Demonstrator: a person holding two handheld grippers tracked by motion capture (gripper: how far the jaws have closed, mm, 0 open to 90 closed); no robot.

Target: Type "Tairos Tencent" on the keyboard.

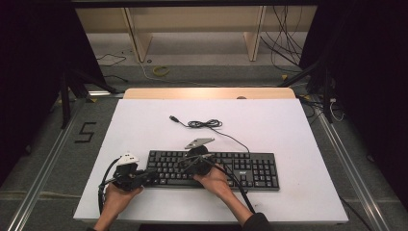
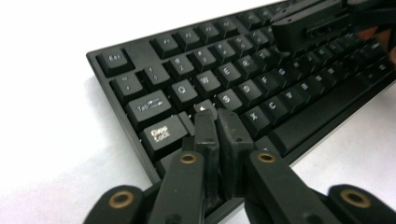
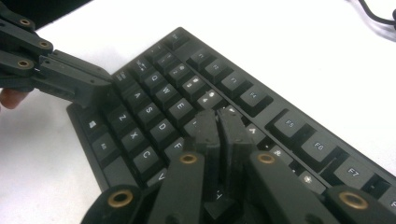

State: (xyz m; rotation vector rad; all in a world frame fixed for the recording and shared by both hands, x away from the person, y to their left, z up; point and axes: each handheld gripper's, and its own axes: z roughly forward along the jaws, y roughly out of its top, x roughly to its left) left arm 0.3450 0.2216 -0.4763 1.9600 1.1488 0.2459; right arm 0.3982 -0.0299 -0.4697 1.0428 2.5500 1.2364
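Observation:
A black keyboard (image 1: 250,168) lies across the near half of the white table (image 1: 288,130). Its cable (image 1: 207,124) curls behind it and ends in a loose USB plug (image 1: 173,118). My left gripper (image 1: 154,173) comes in from the keyboard's left end. Its jaws are shut, and its tips (image 2: 217,114) rest at the A key beside Caps Lock (image 2: 161,134). My right gripper (image 1: 185,164) is shut too, with its tips (image 3: 218,116) over the keys right of E (image 3: 181,108). Whether either tip presses a key down I cannot tell. Each gripper view also catches the other gripper: the right gripper (image 2: 280,32) and the left gripper (image 3: 109,86).
Bare white tabletop surrounds the keyboard on the left, right and far side. A wooden strip (image 1: 209,93) edges the table's far end. Beyond it the floor holds loose cables (image 1: 161,71) and wooden shelf legs (image 1: 137,33). Metal rails (image 1: 43,168) run along both sides.

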